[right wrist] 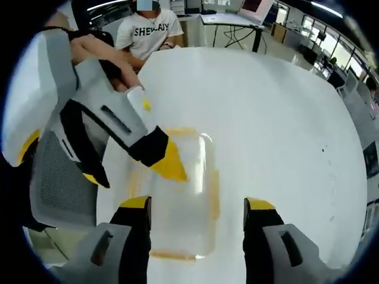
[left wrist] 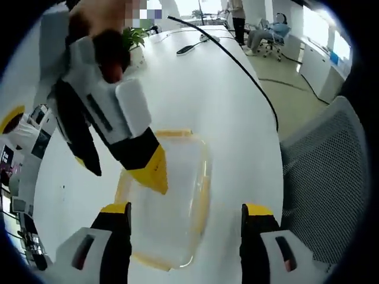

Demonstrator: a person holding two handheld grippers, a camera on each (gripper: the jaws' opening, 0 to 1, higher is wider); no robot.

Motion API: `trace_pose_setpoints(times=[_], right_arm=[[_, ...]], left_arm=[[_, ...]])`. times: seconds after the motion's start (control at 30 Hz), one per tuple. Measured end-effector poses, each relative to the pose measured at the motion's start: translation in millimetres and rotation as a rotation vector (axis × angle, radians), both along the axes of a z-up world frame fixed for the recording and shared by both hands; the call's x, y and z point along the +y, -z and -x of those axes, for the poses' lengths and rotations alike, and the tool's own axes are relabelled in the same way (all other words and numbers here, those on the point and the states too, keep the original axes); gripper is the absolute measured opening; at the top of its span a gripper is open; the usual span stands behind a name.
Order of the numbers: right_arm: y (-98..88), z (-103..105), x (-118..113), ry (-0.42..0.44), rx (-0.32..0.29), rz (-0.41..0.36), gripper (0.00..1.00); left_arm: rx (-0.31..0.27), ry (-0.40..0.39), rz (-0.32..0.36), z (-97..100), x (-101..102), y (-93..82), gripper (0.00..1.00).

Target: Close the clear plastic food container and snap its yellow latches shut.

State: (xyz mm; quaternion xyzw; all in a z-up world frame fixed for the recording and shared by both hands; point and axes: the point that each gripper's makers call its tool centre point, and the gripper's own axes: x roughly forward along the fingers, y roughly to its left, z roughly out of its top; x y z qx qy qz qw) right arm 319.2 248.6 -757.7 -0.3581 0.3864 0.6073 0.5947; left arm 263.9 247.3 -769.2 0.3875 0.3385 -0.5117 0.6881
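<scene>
The clear plastic container (left wrist: 177,213) with yellow latches (left wrist: 205,186) lies flat on the white table (left wrist: 201,100). My left gripper (left wrist: 186,222) hovers over its near end, open, with the jaws wider than the box. My right gripper (left wrist: 121,171) comes in from the upper left, open, one yellow fingertip (left wrist: 156,175) over the container's top. In the right gripper view the same container (right wrist: 189,207) lies between my right gripper's (right wrist: 198,219) open jaws. The left gripper (right wrist: 133,168) reaches in from the left, its yellow fingertip (right wrist: 172,165) over the lid. I cannot tell whether the latches (right wrist: 214,195) are snapped.
A grey mesh chair (left wrist: 325,177) stands at the table's edge. A black cable (left wrist: 249,77) runs across the table past a potted plant (left wrist: 133,38). A person in a white T-shirt (right wrist: 148,29) sits at the far side. More desks and seated people are behind.
</scene>
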Motion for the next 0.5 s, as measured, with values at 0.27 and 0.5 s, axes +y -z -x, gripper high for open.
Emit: trace_pose_setpoints(times=[0.27,0.5], right_arm=[[-4.1,10,-7,-0.001,-0.026,-0.012,0.67],[-7.6,13,-9,-0.009,-0.063,-0.004,0.74]], left_arm=[[0.043,-0.004,-0.018,-2.3,11,0.4,0.78],[0.059,0.014,-0.036,-4.7,13,0.8,0.79]])
